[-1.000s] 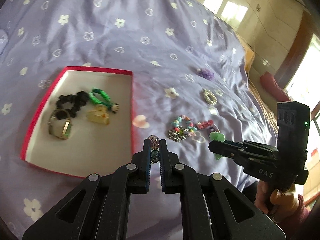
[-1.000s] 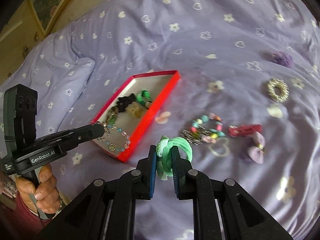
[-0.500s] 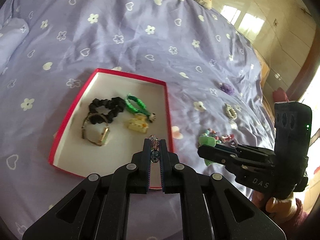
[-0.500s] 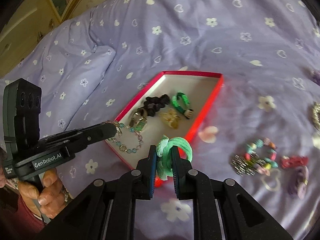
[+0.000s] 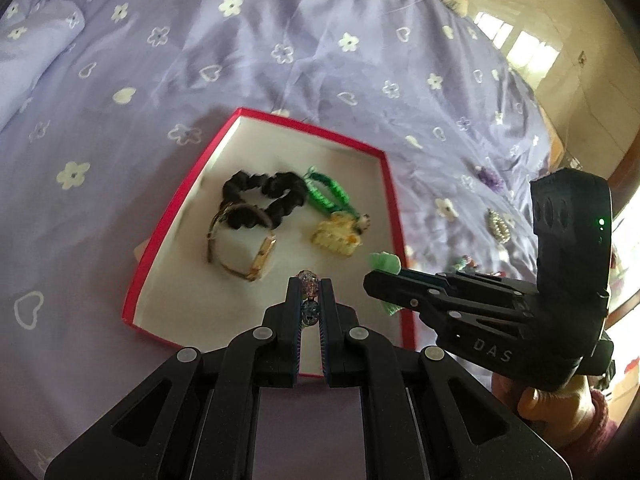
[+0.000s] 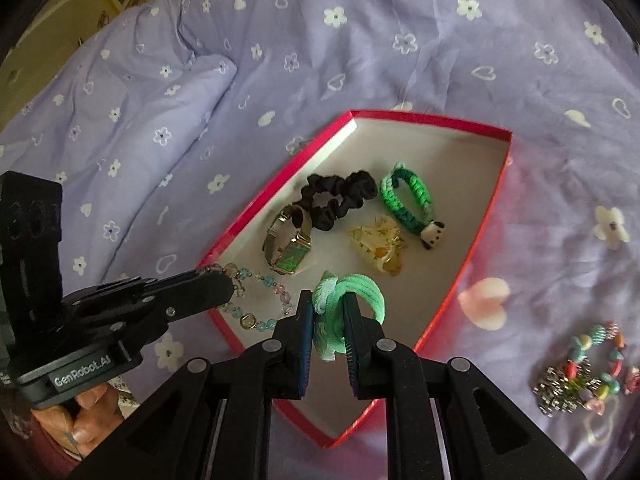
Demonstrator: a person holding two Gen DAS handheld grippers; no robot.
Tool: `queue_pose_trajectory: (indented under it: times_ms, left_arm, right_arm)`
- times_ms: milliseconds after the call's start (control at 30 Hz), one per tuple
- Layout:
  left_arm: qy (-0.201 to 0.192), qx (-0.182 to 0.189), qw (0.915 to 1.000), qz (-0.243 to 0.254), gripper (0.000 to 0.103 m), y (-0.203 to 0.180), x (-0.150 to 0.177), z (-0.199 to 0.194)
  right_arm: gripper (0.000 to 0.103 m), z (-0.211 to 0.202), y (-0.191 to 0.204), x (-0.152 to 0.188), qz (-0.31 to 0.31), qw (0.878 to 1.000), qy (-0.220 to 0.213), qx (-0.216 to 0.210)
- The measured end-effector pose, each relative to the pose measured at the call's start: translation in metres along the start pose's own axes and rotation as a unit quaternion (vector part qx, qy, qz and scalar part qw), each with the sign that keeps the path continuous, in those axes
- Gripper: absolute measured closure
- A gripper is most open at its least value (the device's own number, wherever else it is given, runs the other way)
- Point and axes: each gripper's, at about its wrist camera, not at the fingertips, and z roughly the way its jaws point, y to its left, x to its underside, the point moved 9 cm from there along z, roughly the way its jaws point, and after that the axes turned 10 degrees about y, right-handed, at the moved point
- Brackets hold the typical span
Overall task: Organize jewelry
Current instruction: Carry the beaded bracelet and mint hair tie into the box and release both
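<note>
A red-rimmed box lies on the lilac bedspread. It holds a black scrunchie, a gold watch, a dark green braided band and a pale hair claw. My left gripper is shut on a beaded bracelet above the box's near part. My right gripper is shut on a mint green hair tie over the box's near right side.
Loose jewelry lies on the spread right of the box: a colourful bead cluster, a pearl ring piece and a purple flower piece. A pink heart lies beside the box. A folded quilt rises at the left. Hands grip both handles.
Both grippers have travelled left from the loose jewelry to above the box, keeping their loads. The box now sits centred under them.
</note>
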Motion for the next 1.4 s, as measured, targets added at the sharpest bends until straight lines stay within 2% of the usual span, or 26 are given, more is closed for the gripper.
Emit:
queue_pose_trajectory:
  times_ms: [200, 367, 600, 733, 867, 933, 1033, 1100, 1400]
  left_arm:
    - [0.009, -0.009, 0.9997, -0.022, 0.097, 0.021, 0.004, 0.013]
    - [0.013, -0.013, 0.9992, -0.034, 0.097, 0.033, 0.005, 0.020]
    - [0.020, -0.023, 0.9989, -0.035, 0.097, 0.040, 0.008, 0.027]
    - [0.023, -0.026, 0.9985, -0.042, 0.097, 0.044, 0.009, 0.029]
    - [0.027, -0.030, 0.9979, -0.050, 0.096, 0.049, 0.011, 0.031]
    - [0.029, -0.033, 0.9977, -0.052, 0.093, 0.050, 0.011, 0.032]
    - [0.030, -0.038, 0.9975, -0.052, 0.083, 0.051, 0.012, 0.032]
    - [0.031, -0.046, 0.9972, -0.051, 0.069, 0.051, 0.012, 0.032]
    - [0.033, -0.058, 0.9964, -0.053, 0.058, 0.051, 0.012, 0.029]
  right_arm:
    - [0.089, 0.022, -0.004, 0.002, -0.001, 1.000, 0.022, 0.008]
    - [0.084, 0.029, -0.007, 0.003, 0.002, 0.999, 0.035, 0.007]
    - [0.083, 0.030, -0.007, 0.005, 0.002, 0.999, 0.038, 0.005]
    - [0.077, 0.027, -0.007, 0.005, 0.003, 0.999, 0.037, 0.005]
    - [0.077, 0.022, -0.005, 0.006, 0.003, 0.999, 0.033, 0.006]
    - [0.077, 0.020, -0.004, 0.006, 0.002, 1.000, 0.031, 0.006]
    - [0.077, 0.015, -0.004, 0.005, 0.003, 1.000, 0.026, 0.006]
    - [0.077, 0.011, -0.003, 0.006, 0.004, 1.000, 0.022, 0.005]
    - [0.072, -0.020, -0.003, 0.013, 0.012, 1.000, -0.006, 0.004]
